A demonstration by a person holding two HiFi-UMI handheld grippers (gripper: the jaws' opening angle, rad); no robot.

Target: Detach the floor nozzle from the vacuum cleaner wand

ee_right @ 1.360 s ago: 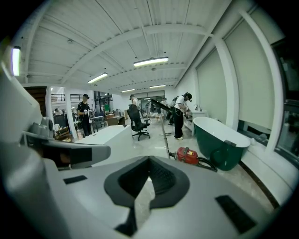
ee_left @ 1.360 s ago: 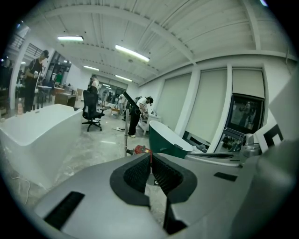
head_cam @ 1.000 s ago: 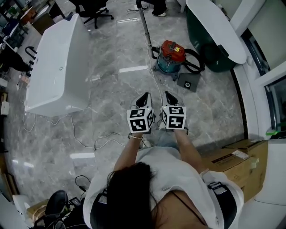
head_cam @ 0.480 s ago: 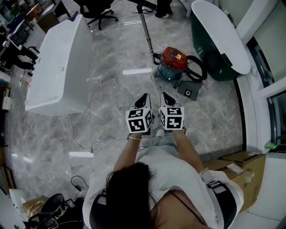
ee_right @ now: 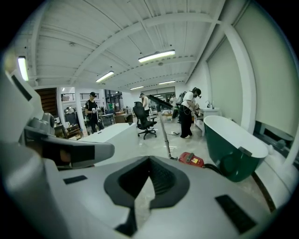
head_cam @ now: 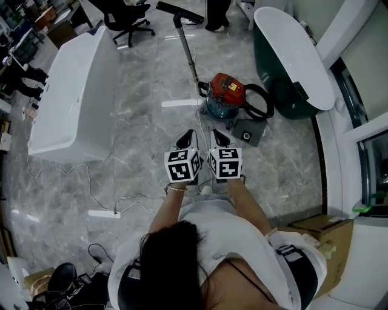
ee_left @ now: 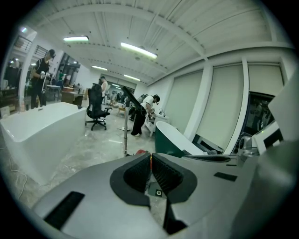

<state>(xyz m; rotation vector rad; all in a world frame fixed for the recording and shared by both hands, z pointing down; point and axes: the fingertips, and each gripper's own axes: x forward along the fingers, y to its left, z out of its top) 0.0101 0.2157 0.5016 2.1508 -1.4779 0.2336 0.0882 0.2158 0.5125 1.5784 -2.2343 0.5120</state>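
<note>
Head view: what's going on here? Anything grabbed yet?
Nothing grabbed yet. A person holds the left gripper and the right gripper side by side out in front, both shut and empty. They point toward the red vacuum cleaner, which sits on the marble floor ahead. Its wand stands up from it, with the black floor nozzle attached at the top end. Neither gripper touches any of it.
</note>
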